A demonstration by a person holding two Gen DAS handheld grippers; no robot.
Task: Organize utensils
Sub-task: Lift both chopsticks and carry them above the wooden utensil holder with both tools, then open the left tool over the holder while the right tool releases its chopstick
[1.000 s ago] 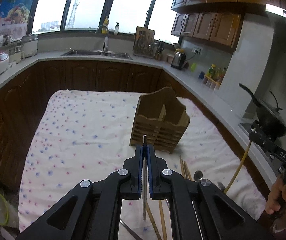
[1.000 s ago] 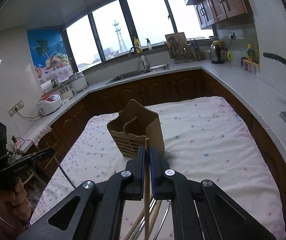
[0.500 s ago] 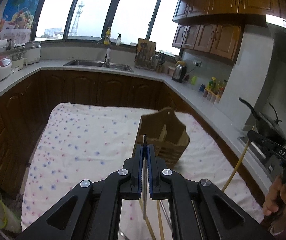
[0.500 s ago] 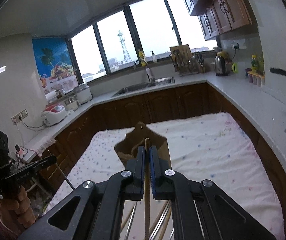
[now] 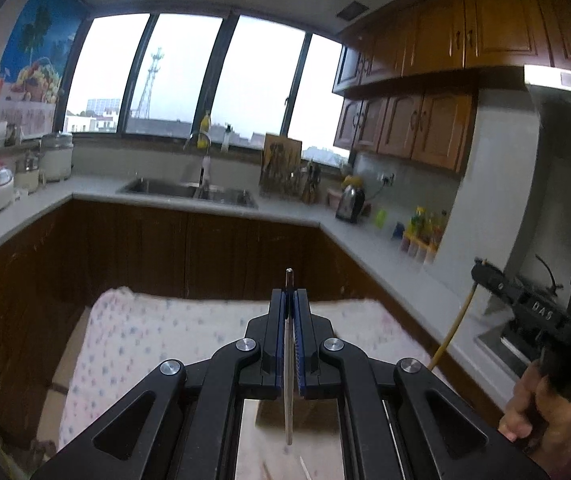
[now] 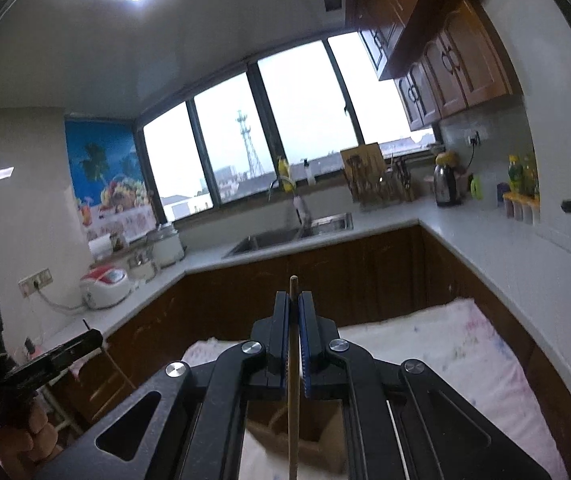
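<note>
Both utensils lifted over the holder

Left tongs (image 5: 290, 344) clamp a metal chopstick (image 5: 288, 412), right tongs (image 6: 294, 344) a wooden chopstick (image 6: 293, 420); both have risen, the holder (image 6: 305, 434) now directly beneath.

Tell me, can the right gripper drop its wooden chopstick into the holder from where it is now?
Probably yes. The right gripper is shut on the wooden chopstick, which hangs over the wooden holder just below; nothing shows between them. The exact compartment can't be told.

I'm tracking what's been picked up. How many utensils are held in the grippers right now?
2. A thin metal utensil is clamped in the left hand-held gripper; a wooden chopstick is clamped in the right hand-held gripper. Others may lie hidden below on the table.
</note>
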